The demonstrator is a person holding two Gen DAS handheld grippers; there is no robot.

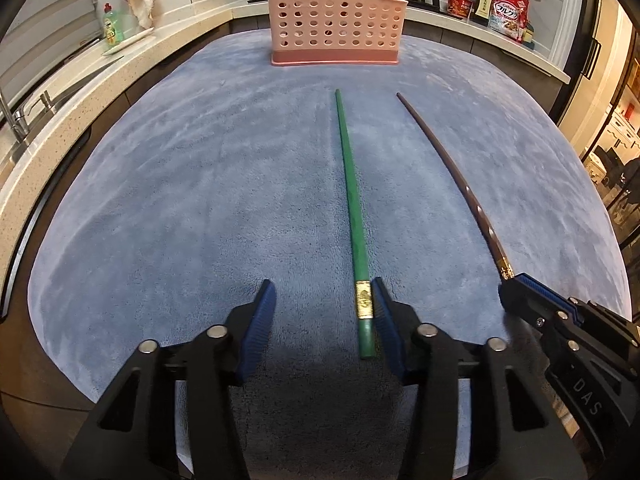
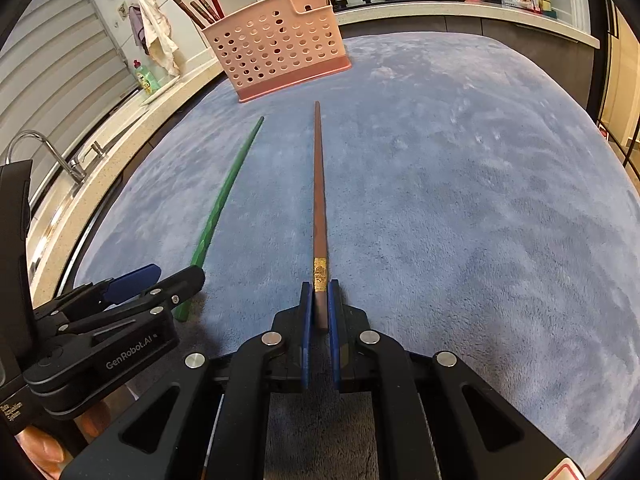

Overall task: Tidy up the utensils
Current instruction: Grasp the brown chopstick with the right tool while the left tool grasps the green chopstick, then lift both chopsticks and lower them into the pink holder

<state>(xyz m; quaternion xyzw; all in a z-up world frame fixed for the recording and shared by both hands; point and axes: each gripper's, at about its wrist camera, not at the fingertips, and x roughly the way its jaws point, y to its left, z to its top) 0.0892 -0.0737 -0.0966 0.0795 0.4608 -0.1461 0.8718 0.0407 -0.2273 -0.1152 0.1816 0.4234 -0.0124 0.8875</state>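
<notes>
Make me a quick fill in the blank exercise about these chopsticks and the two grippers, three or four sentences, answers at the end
1. The right gripper is shut on the ____ chopstick.
2. The green chopstick lies between the open fingers of the ____ gripper.
3. Both chopsticks point toward the ____ basket, which is perforated.
4. The basket stands on a ____ cloth.

Answers: brown; left; pink; blue

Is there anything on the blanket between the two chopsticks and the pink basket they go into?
Nothing visible. The green chopstick and brown chopstick both lie pointing toward the pink basket, with only bare blue blanket between their tips and its base.
</notes>
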